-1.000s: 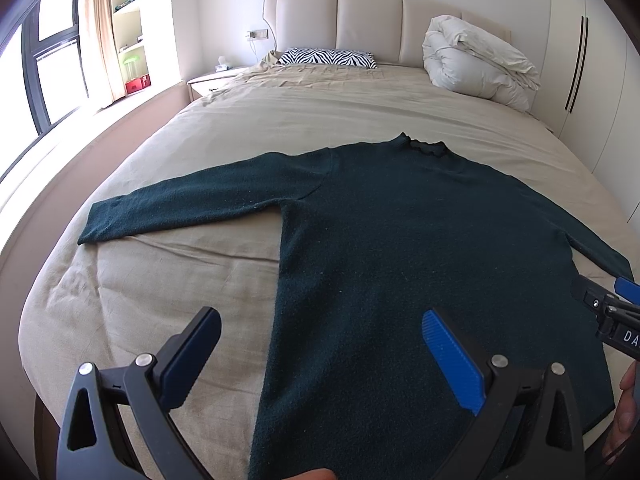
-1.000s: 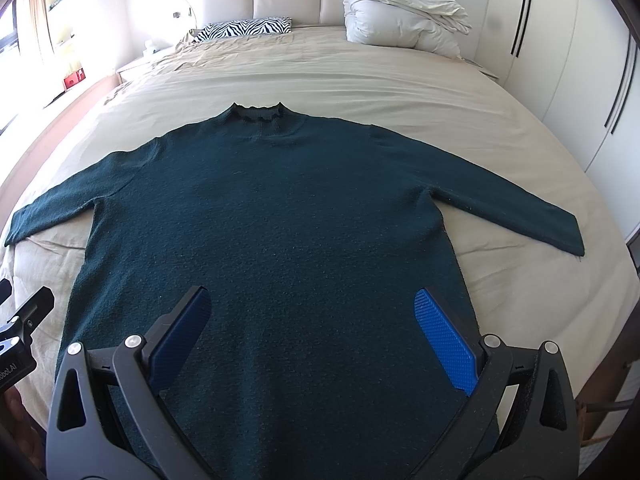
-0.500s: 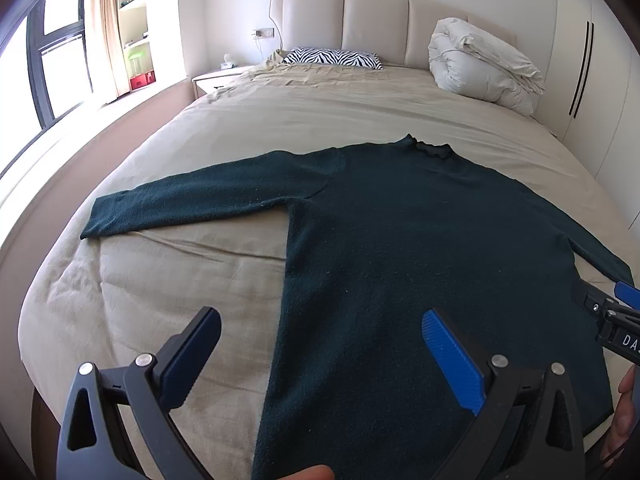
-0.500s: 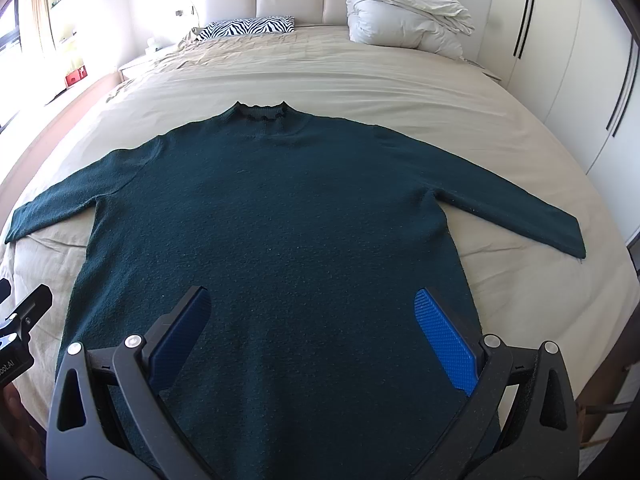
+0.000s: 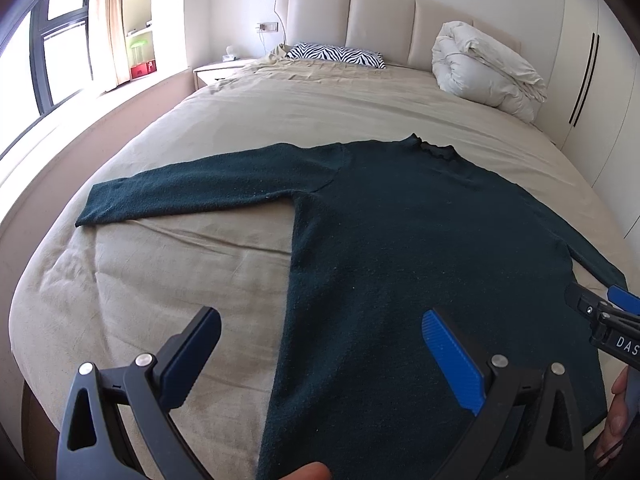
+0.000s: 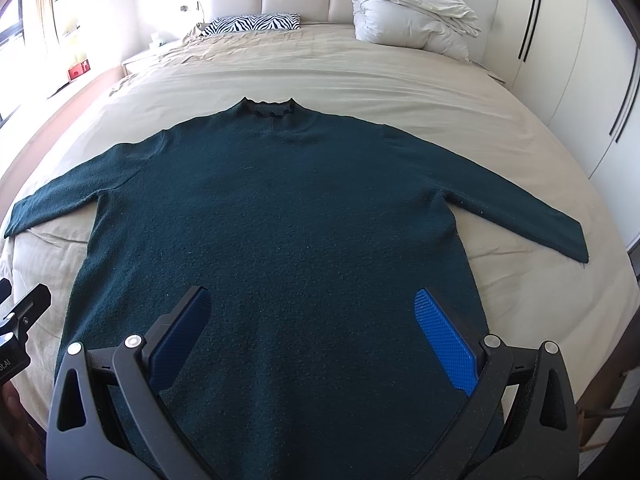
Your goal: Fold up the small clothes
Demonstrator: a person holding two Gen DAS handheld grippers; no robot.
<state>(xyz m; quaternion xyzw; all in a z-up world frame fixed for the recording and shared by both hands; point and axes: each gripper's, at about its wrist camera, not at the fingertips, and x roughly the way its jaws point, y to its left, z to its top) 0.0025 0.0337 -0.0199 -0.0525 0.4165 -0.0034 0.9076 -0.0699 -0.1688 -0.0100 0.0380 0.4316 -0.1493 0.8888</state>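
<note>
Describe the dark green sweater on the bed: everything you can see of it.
The sweater is dark teal-green, a fuzzy knit with a small ruffled collar. It lies flat and unfolded on the beige bed cover, collar toward the headboard, both long sleeves spread outward. Neither open gripper is seen gripping it.

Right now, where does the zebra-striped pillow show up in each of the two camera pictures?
Left wrist view: the zebra-striped pillow lies top centre, at the foot of the headboard, left of the white duvet.
Right wrist view: the pillow sits upper left of centre, again by the headboard, left of the duvet.
Shared landmark: the collar of the dark green sweater points toward the headboard in both.
</note>
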